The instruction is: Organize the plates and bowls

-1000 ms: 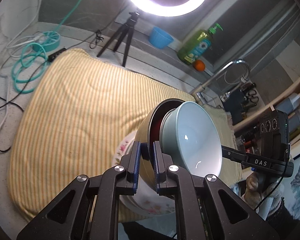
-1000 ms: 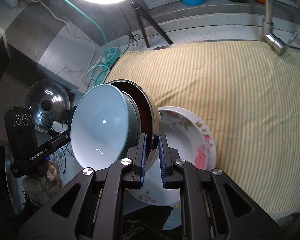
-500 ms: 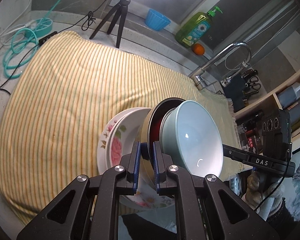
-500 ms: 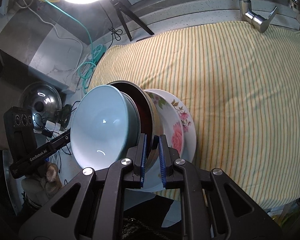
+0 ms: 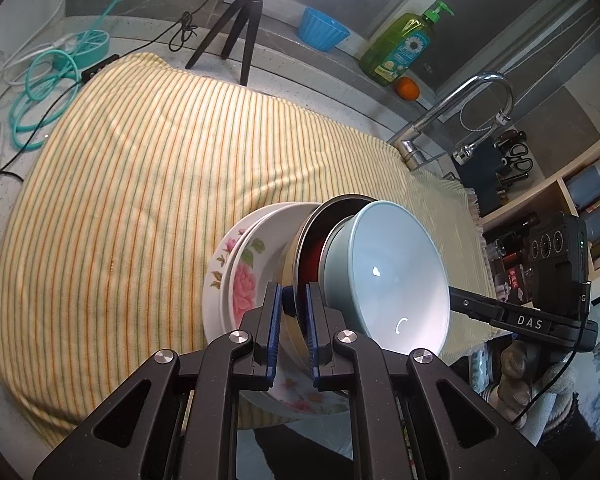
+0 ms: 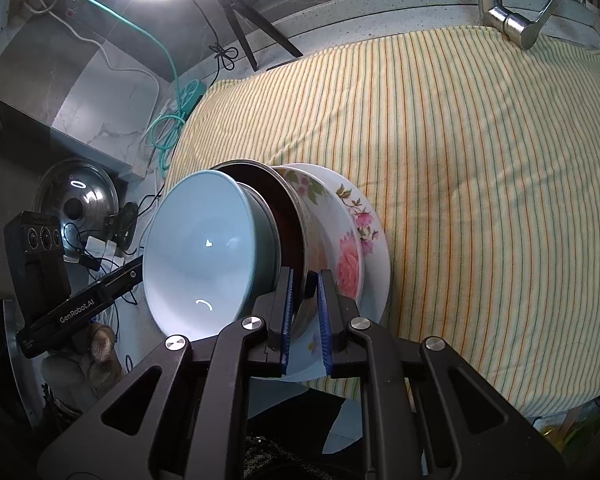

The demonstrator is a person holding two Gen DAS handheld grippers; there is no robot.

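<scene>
A pale blue glazed ceramic bowl [image 5: 392,276] is nested inside a metal bowl with a dark red inner wall [image 5: 306,248], and the pair is held over two stacked white plates with pink flower prints [image 5: 240,276], which lie on the yellow striped cloth [image 5: 140,184] covering the desk, at the lower centre of both views. The rim of the metal bowl is pinched from one side by the left claw [image 5: 290,328], closed on it low in the left wrist view, and from the opposite side by the right claw [image 6: 304,316], likewise closed on the rim at the lower centre of the right wrist view. Whether the metal bowl already rests on the upper plate cannot be told. The blue bowl is gripped by neither claw and sits only by its own weight, so it could judgedly slide or tip out if the two claws were tilted unevenly. A hard or off-centre landing could chip the plates or shift them toward the cloth's near edge.
</scene>
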